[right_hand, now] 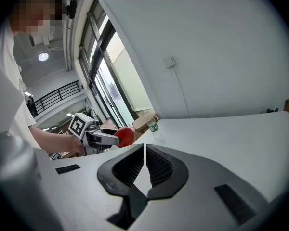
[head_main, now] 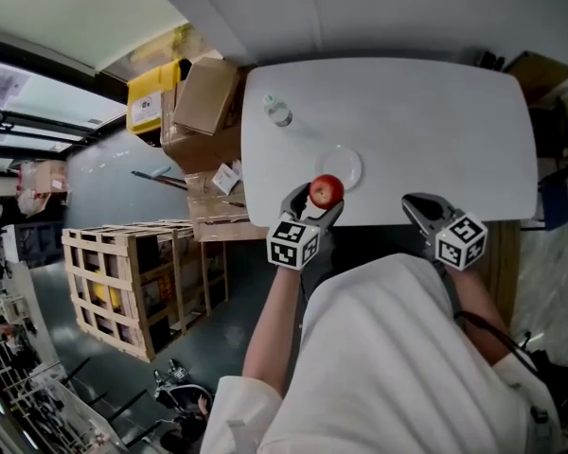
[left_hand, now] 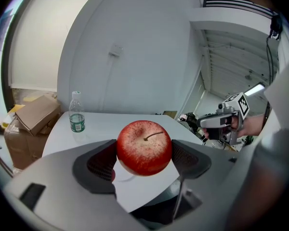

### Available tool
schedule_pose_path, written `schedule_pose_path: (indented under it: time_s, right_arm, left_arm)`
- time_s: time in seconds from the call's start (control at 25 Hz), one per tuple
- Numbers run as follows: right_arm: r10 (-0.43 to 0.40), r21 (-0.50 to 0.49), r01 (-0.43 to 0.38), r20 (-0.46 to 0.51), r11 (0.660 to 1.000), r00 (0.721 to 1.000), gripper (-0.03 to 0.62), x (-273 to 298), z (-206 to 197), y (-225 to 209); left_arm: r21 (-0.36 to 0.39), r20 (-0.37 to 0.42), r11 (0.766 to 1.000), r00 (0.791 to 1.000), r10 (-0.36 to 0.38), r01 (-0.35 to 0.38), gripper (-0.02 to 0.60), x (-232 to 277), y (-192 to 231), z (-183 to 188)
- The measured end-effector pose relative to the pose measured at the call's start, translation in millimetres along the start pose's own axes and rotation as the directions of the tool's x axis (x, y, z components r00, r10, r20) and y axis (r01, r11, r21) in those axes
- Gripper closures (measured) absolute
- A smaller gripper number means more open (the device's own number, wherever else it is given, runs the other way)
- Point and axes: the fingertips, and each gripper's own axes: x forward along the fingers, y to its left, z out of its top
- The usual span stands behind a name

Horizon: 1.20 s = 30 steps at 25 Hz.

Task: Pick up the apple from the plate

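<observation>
Gripping the apple (left_hand: 144, 147) dead centre, the left gripper (head_main: 312, 211) has its two jaws spread about as wide as the fruit, one on each side. The apple is round, glossy red with pale speckles, and its thin brown stem is curling up at the top. The pads (left_hand: 102, 163) touching it are dark, ribbed and scooped inward, set into smooth grey plastic.

From the head view the apple sits over the near edge of the plate (head_main: 358, 166), a small, round, clear one that looks like glass. Can't tell if the fruit is touching it or just above it. The table (head_main: 435, 130) is plain matte white with rounded corners, and a clear plastic bottle (head_main: 277, 111) with a green label stands upright near its far left corner.

The right gripper (right_hand: 144, 165) is off to the side by the table's near edge, jaws pressed nearly together with only a thin slit showing between the ribbed faces, nothing in them.
</observation>
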Motion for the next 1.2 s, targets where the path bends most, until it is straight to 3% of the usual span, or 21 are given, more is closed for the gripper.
schedule_pose_path:
  time_s: [0.4,0.76,1.2]
  right_arm:
    - [-0.038,-0.071,0.04,0.025,0.997,0.999,0.556,-30,-15,46]
    - [-0.077,-0.071,0.081,0.067,0.994,0.995,0.556,-67,-32,74]
    - [-0.052,-0.109,0.062,0.094,0.992,0.994,0.557,-85,-22,56]
  left_arm:
    - [0.04,0.025,0.999,1.0,-0.01,0.009,0.225,-55,-29,-13]
    - [0.064,0.044,0.997,0.998,-0.038,0.036,0.225,-97,-64,-24]
    - [-0.021,0.122,1.0,0.993,-0.002,0.005,0.225,-115,-92,-17]
